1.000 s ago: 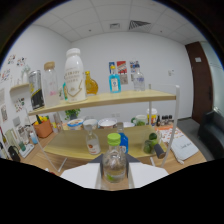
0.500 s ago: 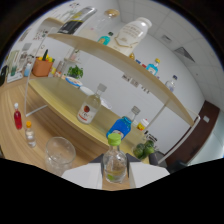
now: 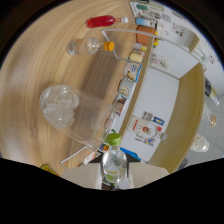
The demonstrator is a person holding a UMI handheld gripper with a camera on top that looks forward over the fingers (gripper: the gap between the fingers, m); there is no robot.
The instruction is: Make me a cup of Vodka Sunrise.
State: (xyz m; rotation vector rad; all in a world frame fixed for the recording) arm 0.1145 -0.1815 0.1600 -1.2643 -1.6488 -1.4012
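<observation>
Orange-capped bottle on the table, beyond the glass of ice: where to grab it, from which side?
Grip the orange-capped bottle across its clear straight body, midway between cap and base, probably coming from the side facing the glass of ice, since the red bottle stands close on its other side. The gripper is busy: its fingers are shut on a clear bottle.
</observation>
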